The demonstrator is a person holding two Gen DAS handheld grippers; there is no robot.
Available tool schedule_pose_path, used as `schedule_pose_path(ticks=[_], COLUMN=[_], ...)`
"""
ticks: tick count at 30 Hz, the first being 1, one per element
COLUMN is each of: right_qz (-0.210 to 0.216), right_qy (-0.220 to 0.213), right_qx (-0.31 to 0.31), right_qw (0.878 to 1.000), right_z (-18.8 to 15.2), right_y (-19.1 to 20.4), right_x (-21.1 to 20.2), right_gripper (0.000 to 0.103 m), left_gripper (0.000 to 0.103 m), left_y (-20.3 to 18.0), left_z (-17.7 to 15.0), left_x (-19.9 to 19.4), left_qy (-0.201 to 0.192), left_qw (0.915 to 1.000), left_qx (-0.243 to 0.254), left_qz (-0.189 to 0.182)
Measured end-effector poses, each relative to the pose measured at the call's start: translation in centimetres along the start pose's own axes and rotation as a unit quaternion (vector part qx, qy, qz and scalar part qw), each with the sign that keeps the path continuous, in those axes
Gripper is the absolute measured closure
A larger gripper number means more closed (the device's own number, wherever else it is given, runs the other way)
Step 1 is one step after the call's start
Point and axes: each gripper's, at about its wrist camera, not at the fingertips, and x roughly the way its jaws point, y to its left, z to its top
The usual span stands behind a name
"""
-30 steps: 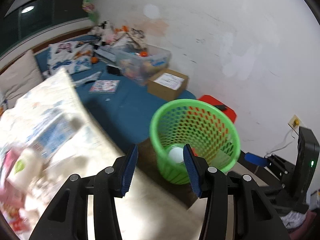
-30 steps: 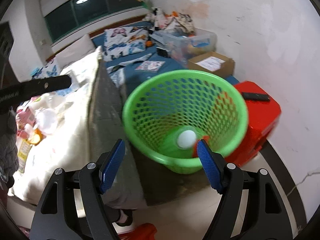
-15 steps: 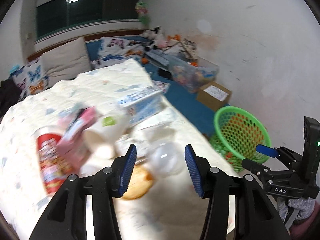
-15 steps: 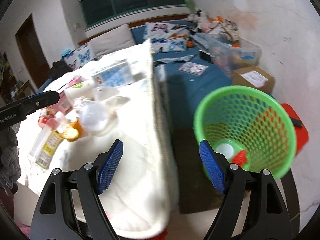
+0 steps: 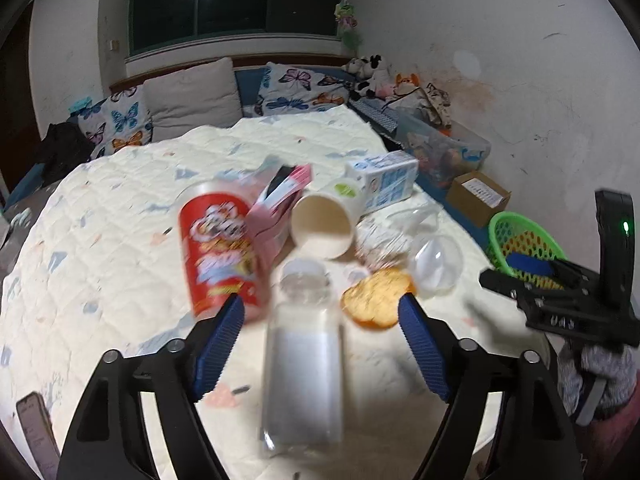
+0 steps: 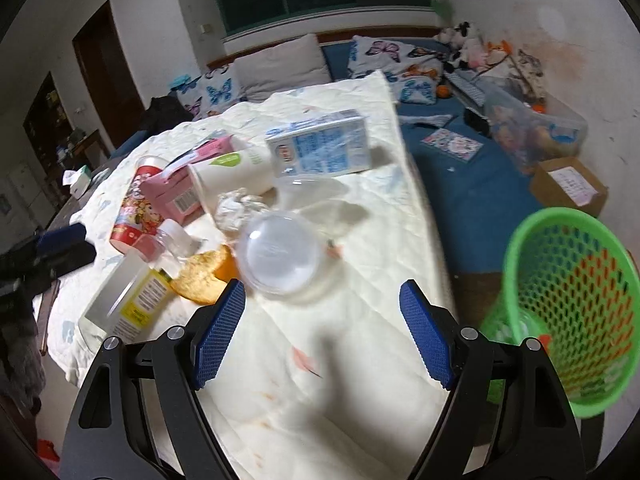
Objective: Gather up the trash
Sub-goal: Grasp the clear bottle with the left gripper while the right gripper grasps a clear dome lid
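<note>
Here a quilted cream surface (image 5: 120,216) carries the trash; the green basket (image 6: 568,304) stands beside it. Left gripper (image 5: 320,344), jaws just widened, straddles a clear bottle (image 5: 304,364) (not gripped). Right gripper (image 6: 322,334) gapes empty, just short of a clear dome lid (image 6: 280,256).

right gripper (image 6: 322,328) over cream quilt (image 6: 360,240), jaws apart and just been widening, nothing between the blue pads (image 6: 219,334). clear plastic dome (image 6: 282,254) just beyond the fingertips. behind it: crumpled paper (image 6: 236,208), orange peel (image 6: 204,274), clear bottle with yellow label (image 6: 132,300), red snack tube (image 6: 134,210), pink carton (image 6: 178,192), tipped white cup (image 6: 232,176), blue-and-white carton (image 6: 320,146). green mesh basket (image 6: 576,304) off the quilt, at right, on the floor. left gripper (image 6: 48,252) at left edge.
</note>
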Motion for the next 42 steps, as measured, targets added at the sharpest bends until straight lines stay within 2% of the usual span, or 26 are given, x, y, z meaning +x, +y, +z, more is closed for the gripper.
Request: schedule_pose_path(ticks=[11,20,26,32,42], right_qz=[0.014,0.021,0.024,0.032,0.038], right_qy=[0.02,0.031,0.037,0.04,0.026], right_qx=[-0.006,-0.002,-0.006,-0.008,0.0], right_qw=[1.0,0.999,0.999,0.999,0.999], right_z=[1.2,1.6,1.6,1.5,1.3], right_y=[1.1,1.0,1.2,1.3,1.0], right_x=[3.7,5.2,5.7,5.8,4.4], right_gripper=[0.024,0.024,0.03,0.043,0.043], left_gripper=[0.021,0.021,0.023,0.032,0.05], left_y=[1.5,0.9,0.2,-0.1,0.1], left_z=[-2.3,-2.2,-1.7,-1.3,-1.2], left_x=[0.9,3.0,4.6,6.3,7.6], left_qy=[0.027,0.053,0.069,0.083,0.093], left_qw=[0.9996,0.9986,0.9976,0.9961,0.9947], left_qx=[-0.01,-0.004,0.013,0.028,0.037], left_qz=[0.006,-0.005,-0.002,0.008,0.023])
